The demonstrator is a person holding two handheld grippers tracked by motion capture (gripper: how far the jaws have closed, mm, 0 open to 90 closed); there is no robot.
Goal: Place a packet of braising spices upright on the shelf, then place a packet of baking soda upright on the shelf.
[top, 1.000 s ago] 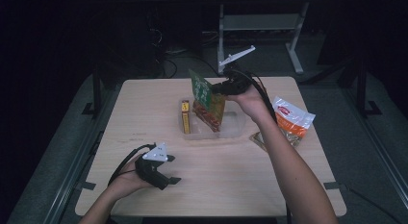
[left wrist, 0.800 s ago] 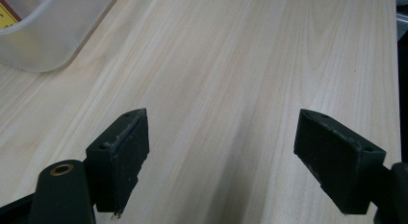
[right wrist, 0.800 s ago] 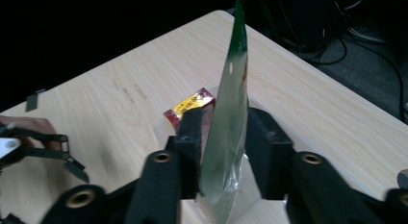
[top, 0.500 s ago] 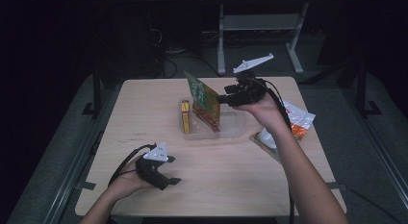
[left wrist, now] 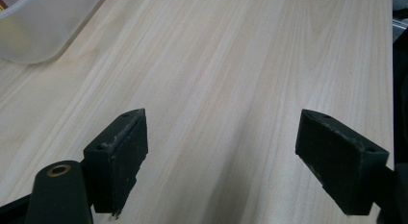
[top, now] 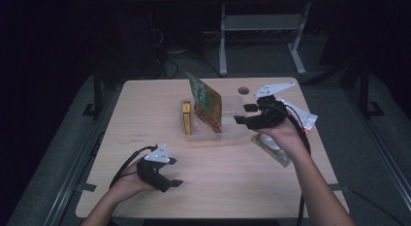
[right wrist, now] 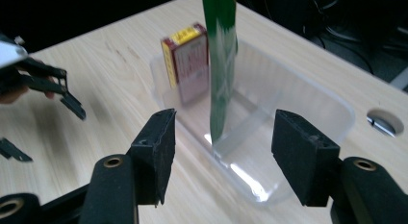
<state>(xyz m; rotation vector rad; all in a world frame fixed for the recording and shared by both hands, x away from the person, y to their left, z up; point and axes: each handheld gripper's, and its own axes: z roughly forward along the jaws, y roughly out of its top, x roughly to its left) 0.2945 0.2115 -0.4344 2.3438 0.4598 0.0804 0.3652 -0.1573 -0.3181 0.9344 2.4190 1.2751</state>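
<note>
Two grippers are mine, and near to far I start with the left gripper [top: 165,180] at about seven o'clock on the table [top: 145,119]: it rests low on the wood, forearm coming in from the near edge, jaws spread wide with nothing but bare grain between them. My right gripper [top: 247,114] hangs at about two o'clock, wrist level, pointing across toward nine o'clock; its jaws have just been opening and now stand apart, empty. Beyond them the green packet [right wrist: 219,65] stands on edge in the clear tub [right wrist: 332,108], leaning near the red and yellow box [right wrist: 185,65]. I judge the placing step done and the release in hand. Next I should draw the right hand back without brushing the packet, then go for another bag behind my wrist at three o'clock.
</note>
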